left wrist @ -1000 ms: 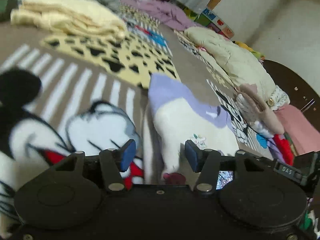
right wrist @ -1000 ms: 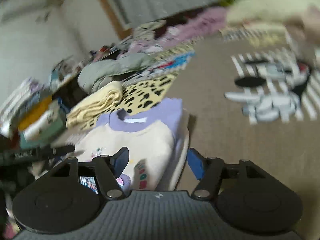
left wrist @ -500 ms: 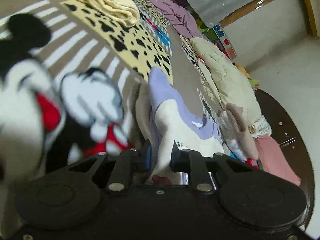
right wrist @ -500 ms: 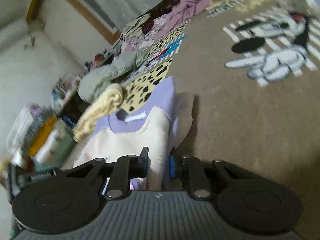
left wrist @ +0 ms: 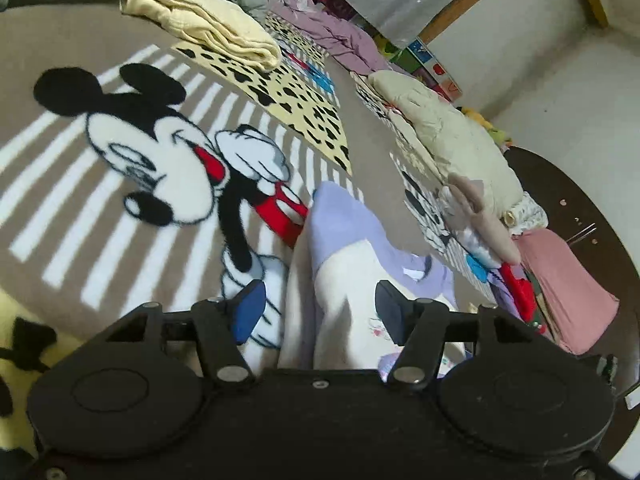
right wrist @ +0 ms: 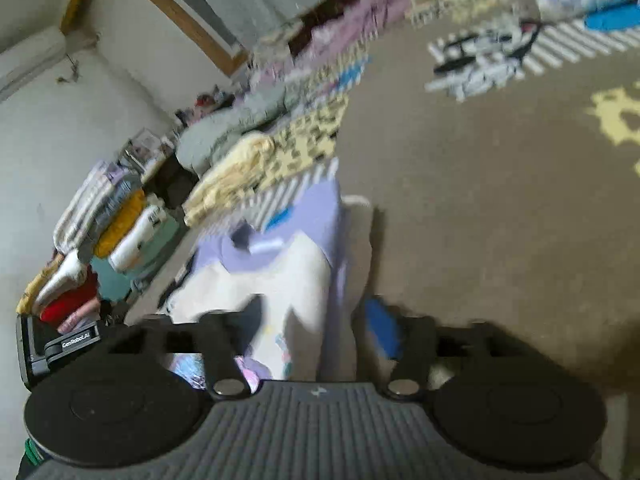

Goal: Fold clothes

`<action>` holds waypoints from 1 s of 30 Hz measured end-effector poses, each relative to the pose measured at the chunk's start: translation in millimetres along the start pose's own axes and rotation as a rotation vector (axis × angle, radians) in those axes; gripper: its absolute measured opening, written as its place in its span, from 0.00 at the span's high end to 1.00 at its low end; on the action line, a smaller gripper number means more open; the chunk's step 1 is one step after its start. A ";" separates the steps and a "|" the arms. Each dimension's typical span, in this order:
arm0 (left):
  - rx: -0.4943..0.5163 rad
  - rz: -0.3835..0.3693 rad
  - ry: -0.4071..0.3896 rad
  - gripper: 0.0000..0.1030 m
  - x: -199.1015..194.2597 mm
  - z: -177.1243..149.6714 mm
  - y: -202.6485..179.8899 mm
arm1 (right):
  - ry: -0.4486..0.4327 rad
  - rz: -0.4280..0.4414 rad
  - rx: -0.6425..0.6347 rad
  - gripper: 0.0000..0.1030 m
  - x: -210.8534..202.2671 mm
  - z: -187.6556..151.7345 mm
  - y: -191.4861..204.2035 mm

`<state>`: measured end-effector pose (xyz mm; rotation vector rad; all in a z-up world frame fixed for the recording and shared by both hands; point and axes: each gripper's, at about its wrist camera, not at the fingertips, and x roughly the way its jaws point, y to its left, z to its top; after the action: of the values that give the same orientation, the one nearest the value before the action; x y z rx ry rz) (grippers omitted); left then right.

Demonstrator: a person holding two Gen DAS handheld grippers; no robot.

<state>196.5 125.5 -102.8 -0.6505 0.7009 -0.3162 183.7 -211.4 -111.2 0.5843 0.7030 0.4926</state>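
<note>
The sweatshirt [left wrist: 352, 280], cream with lilac shoulders and collar, is seen lying on the brown blanket [left wrist: 60, 40], just beside the printed mouse [left wrist: 160, 160] and its white stripes. The left hand-held gripper [left wrist: 320, 308] is held spread wide, its blue pads to either side of the garment's raised fold and nothing gripped between them. In the right wrist view (blurred by motion) the right hand-held gripper [right wrist: 316, 320] is likewise seen released, with the sweatshirt [right wrist: 280, 272] lying between and ahead of its fingers; whether a pad touches the cloth cannot be told. Around the garment the blanket is crowded: a folded yellow cloth [left wrist: 208, 28] is set on a yellow spotted sheet [left wrist: 296, 108] beyond the mouse, a mauve heap [left wrist: 340, 36] is piled behind that, and a cream padded bundle [left wrist: 452, 132] with a beige item [left wrist: 480, 216] is laid to the right, near a pink folded piece [left wrist: 560, 280] at the dark wooden edge [left wrist: 592, 208]. At the wall, in the right view, a stack of folded clothes [right wrist: 100, 240] in white, orange, teal and red is seen, well apart from the sweatshirt. The stretch of blanket to the right of the garment is bare brown.
</note>
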 end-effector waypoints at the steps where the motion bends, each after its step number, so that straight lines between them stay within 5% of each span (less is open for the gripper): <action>1: 0.004 -0.008 0.003 0.42 4.1 -0.9 0.4 | -0.009 -0.011 -0.009 0.32 0.9 -0.3 1.1; 10: 0.037 -0.019 0.045 0.44 54.0 -9.3 -14.1 | 0.013 0.006 0.029 0.33 26.8 -14.9 -5.0; 15: 0.041 -0.031 0.062 0.67 63.9 -13.8 -18.0 | -0.010 0.018 0.058 0.49 34.6 -16.3 -9.8; 21: -0.006 -0.063 0.051 0.81 55.0 -15.5 -14.4 | 0.007 0.072 0.066 0.77 41.3 -20.6 -11.0; 30: -0.117 -0.156 -0.011 0.82 -0.3 -11.6 -10.2 | -0.040 0.241 0.138 0.80 14.1 -14.6 3.3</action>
<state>187.7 112.7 -102.8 -0.8196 0.6627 -0.4176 181.9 -195.8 -124.5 0.8122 0.6351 0.6580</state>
